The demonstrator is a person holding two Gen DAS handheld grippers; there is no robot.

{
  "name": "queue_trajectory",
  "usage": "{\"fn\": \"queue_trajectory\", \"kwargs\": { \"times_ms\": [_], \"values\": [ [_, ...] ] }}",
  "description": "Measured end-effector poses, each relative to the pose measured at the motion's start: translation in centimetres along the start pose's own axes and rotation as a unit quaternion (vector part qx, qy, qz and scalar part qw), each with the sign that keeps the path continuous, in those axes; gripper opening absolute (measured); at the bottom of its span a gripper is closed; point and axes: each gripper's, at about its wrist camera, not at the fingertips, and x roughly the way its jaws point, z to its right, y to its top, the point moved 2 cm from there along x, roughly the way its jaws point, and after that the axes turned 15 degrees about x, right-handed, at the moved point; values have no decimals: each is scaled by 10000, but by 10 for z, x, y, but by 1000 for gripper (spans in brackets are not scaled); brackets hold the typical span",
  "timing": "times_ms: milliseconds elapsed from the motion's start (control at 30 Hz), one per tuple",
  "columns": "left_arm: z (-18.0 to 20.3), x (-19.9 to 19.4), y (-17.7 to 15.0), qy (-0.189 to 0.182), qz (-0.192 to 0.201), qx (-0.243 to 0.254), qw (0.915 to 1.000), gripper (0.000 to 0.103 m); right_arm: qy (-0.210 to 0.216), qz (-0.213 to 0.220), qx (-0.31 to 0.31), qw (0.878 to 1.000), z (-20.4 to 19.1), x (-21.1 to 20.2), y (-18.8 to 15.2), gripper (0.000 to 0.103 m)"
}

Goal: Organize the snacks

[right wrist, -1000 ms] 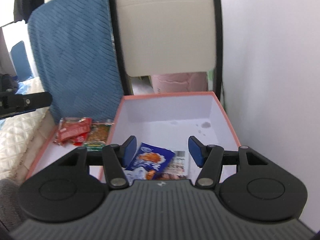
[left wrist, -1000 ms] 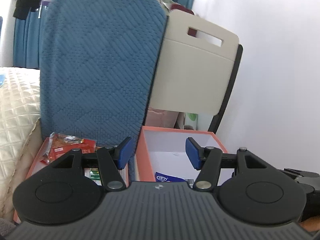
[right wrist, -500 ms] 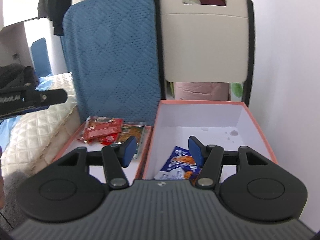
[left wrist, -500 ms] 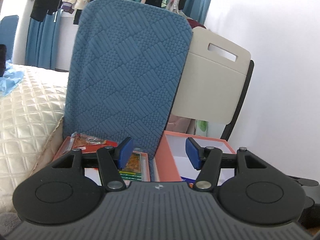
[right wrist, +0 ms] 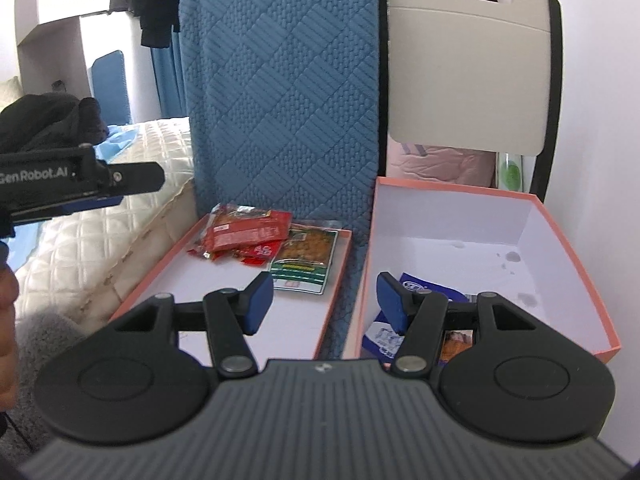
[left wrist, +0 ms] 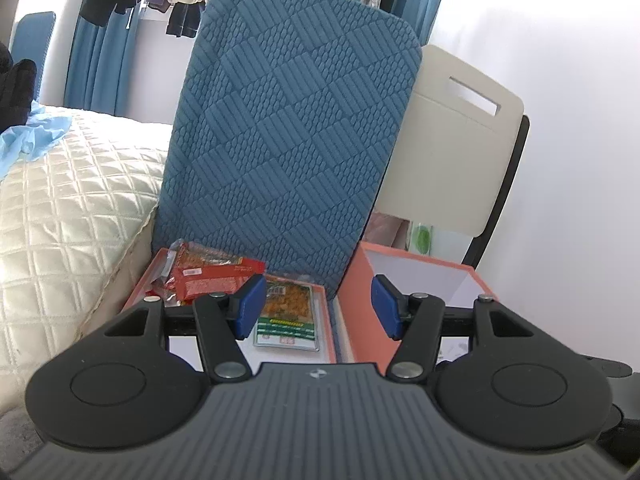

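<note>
Two orange-rimmed white boxes stand side by side. The shallow left box (right wrist: 160,268) holds red snack packets (right wrist: 246,230) and a green-and-orange packet (right wrist: 306,258); both packet kinds also show in the left wrist view, red (left wrist: 208,276) and green-and-orange (left wrist: 288,312). The deep right box (right wrist: 568,240) holds a blue snack packet (right wrist: 416,288), partly hidden by my right gripper. My right gripper (right wrist: 320,308) is open and empty above the gap between the boxes. My left gripper (left wrist: 318,306) is open and empty, near the left box's far right corner.
A blue quilted chair back (right wrist: 288,92) and a beige chair back (right wrist: 468,72) rise behind the boxes. A cream quilted bed (left wrist: 68,208) lies left. A white wall (right wrist: 600,120) is close on the right. The left gripper's body (right wrist: 76,184) juts in at left.
Both grippers have drawn back and swung left, so the left box and its packets show more fully. Both stayed open and empty.
</note>
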Motion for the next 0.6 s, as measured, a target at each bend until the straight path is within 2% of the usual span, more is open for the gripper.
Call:
{"fn": "queue_trajectory", "kwargs": {
  "times_ms": [333,600],
  "values": [
    [-20,5,-28,21,-245,-19,9997,64,-44,-223,-172,9996,-24,15,-30,60],
    [-38,39,-47,52,-542,-47,9985,64,-100,-408,-280,9987,-36,37,-46,60]
  ]
}}
